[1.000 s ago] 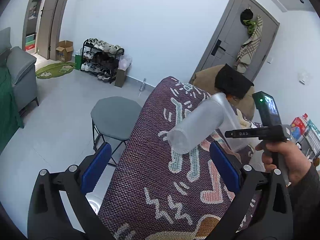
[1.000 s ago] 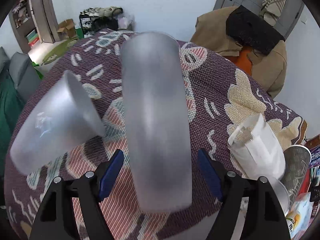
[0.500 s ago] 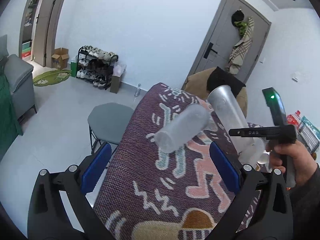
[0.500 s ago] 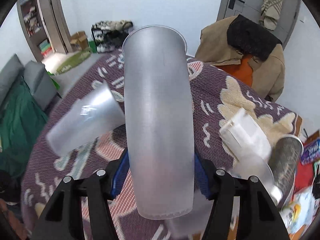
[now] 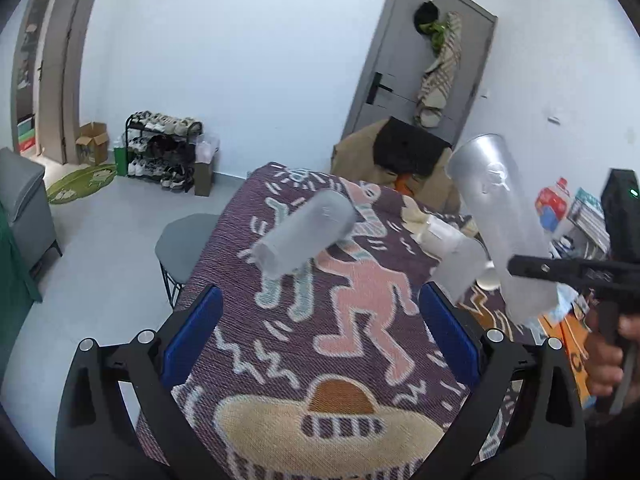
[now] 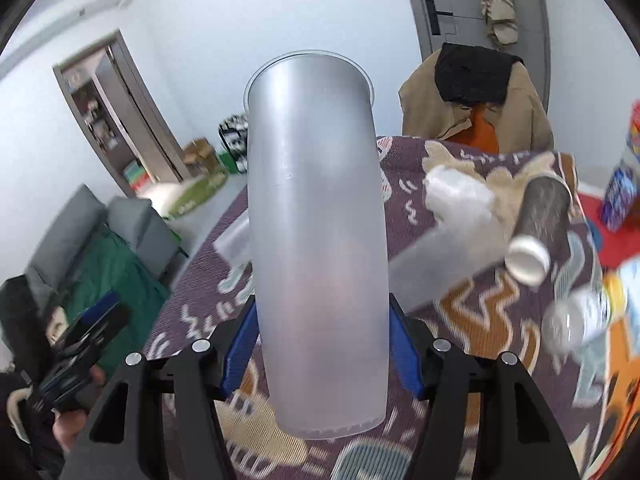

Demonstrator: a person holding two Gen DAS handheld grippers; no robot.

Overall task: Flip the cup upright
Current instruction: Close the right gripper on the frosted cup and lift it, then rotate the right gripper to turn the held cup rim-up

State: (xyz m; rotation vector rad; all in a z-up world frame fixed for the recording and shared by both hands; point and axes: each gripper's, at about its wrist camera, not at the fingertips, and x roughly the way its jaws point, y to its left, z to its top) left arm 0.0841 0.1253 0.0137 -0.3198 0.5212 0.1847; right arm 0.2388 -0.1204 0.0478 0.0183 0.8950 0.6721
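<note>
Right wrist view, centre frame: my right gripper (image 6: 322, 348) has its blue fingers (image 6: 240, 344) clamped on the lower body of a tall frosted cup (image 6: 316, 240). Cup is lifted clear of the patterned cloth surface (image 6: 472, 308), rim toward the top of the frame, base nearest the camera. From the left wrist view the same cup (image 5: 500, 216) sits at right of frame, leaning with its rim up and to the left, close to upright but not plumb.

Left gripper (image 5: 320, 340) spread wide, holding nothing, low over the cloth. A second frosted cup (image 5: 304, 236) lies on its side just ahead of it, centre frame.

Clutter at right of the right wrist view: white container (image 6: 456, 196), dark cylinder with a white cap (image 6: 540, 228), bottle (image 6: 580, 316). All blurred.

Judgement: turn is nearly finished; set-down comes next.
- Finish the wrist roll until the cup's axis is vertical.
- Lower onto bare cloth away from the clutter at right.
- Land the base flat; woven cloth may let a tall cup rock.
- Release only once it bears its own weight, then back straight out.
</note>
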